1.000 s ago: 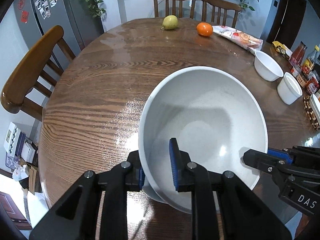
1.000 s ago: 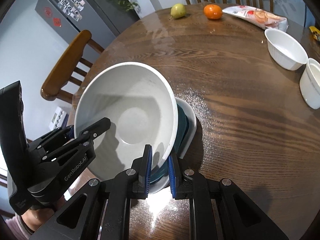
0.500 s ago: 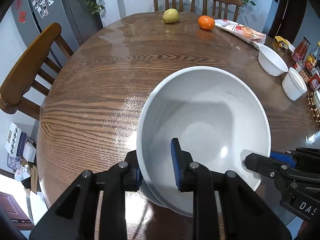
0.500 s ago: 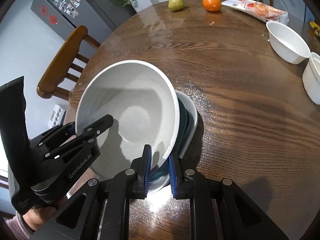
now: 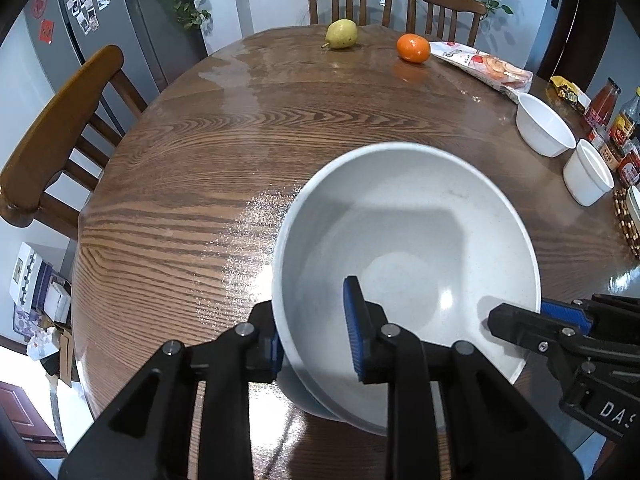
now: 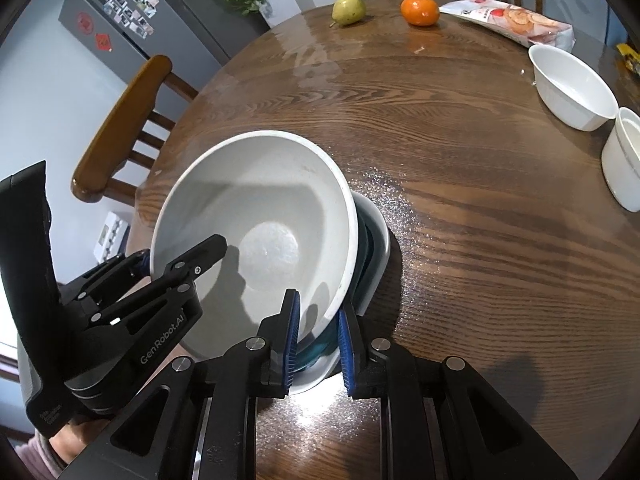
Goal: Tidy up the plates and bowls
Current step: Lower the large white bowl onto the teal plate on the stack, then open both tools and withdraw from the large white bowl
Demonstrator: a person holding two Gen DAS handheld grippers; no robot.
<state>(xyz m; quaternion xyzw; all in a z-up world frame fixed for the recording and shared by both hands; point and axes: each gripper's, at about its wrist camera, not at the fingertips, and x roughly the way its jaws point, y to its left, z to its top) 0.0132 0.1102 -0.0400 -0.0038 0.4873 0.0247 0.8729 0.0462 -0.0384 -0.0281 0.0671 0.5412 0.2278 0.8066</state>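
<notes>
A large white bowl (image 5: 408, 256) tilts over a stack of a teal dish (image 6: 362, 248) and a white plate (image 6: 382, 240) near the table's front edge. My left gripper (image 5: 316, 340) is shut on the bowl's near rim, one finger inside and one outside. My right gripper (image 6: 318, 340) grips the bowl's opposite rim, shown in the right wrist view (image 6: 256, 232), over the stack's edge. Each gripper shows in the other view, the right one (image 5: 560, 332) and the left one (image 6: 160, 280).
Two smaller white bowls (image 5: 544, 124) (image 5: 588, 178) sit at the right. A pear (image 5: 341, 34), an orange (image 5: 413, 48) and a snack bag (image 5: 484, 64) lie at the far side. Bottles (image 5: 616, 120) stand far right. Chairs (image 5: 60, 128) surround the round wooden table (image 5: 200, 168).
Both grippers have lifted the large bowl a little, and it tilts more over the stack. The view has pulled back from the table.
</notes>
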